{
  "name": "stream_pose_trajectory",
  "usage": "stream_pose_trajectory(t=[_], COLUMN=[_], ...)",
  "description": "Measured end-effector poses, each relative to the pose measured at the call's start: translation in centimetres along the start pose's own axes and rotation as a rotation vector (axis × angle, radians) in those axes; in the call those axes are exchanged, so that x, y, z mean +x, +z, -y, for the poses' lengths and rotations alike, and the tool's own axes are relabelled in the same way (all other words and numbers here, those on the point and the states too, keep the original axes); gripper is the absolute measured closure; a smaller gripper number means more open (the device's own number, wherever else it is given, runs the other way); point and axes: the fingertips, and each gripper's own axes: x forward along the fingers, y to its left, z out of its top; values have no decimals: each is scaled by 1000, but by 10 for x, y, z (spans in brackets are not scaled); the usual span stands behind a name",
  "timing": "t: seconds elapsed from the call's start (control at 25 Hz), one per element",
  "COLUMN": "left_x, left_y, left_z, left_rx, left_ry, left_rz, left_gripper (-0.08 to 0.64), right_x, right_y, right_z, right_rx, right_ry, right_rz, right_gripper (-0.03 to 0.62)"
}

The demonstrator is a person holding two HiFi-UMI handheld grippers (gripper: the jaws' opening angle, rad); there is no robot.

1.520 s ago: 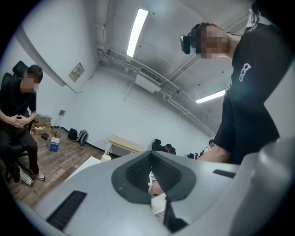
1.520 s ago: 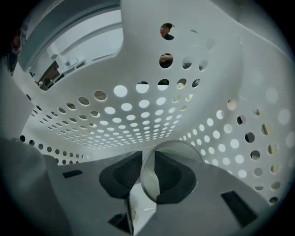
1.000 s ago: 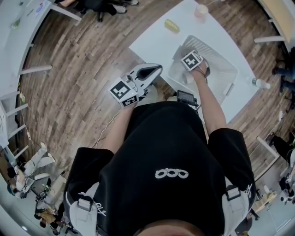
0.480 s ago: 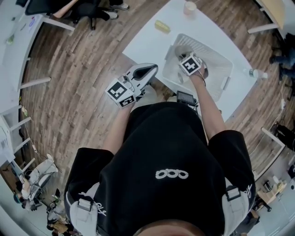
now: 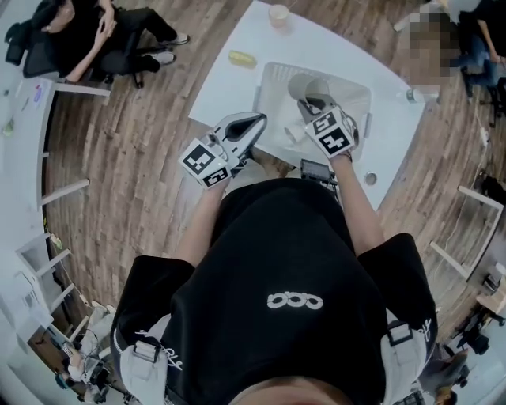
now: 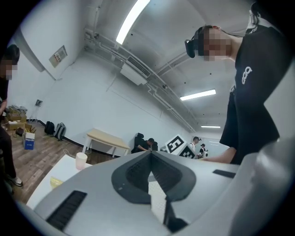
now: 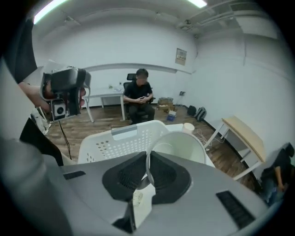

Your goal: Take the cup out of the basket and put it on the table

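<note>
A white cup point(image 5: 308, 85) hangs over the white basket point(image 5: 273, 83), which stands on the white table point(image 5: 221, 87). My right gripper point(image 5: 311, 103) is shut on the cup's rim. In the right gripper view the thin rim of the cup point(image 7: 182, 145) runs between the dark pads point(image 7: 124, 177), with the basket point(image 7: 115, 140) below and behind it. My left gripper point(image 5: 263, 119) hovers at the table's near left edge, beside the basket. Its jaws meet with nothing between them, as the left gripper view shows point(image 6: 150, 159).
On the table's far side lie a yellow object point(image 5: 242, 58) and a small pink cup point(image 5: 278, 14). A bottle point(image 5: 419, 95) stands near the right edge. A person sits on a chair point(image 5: 95, 39) at the upper left. Wooden floor surrounds the table.
My right gripper has risen from inside the basket with the cup in its grip and tipped more level. My left gripper has shifted a little toward the table, still shut.
</note>
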Motion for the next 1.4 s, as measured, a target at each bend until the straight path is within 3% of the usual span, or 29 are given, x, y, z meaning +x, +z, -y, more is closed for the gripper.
stream_pose_trajectory(t=[0.16, 0.64, 1.08, 1.4], left_x=[30, 104, 184, 225], left_y=[1, -15, -46, -73], left_z=[11, 70, 162, 217], left_rx=[8, 20, 21, 15], left_ry=[-98, -325, -559, -635], left_rz=[-28, -105, -172, -215], left_gripper=[552, 552, 552, 552], right_x=[-53, -143, -248, -298], right_y=[4, -38, -153, -233], right_z=[17, 48, 74, 76], right_rx=[47, 166, 370, 469], right_ry=[-106, -305, -509, -564], right_rz=[64, 106, 58, 14], right_gripper=[549, 549, 549, 549])
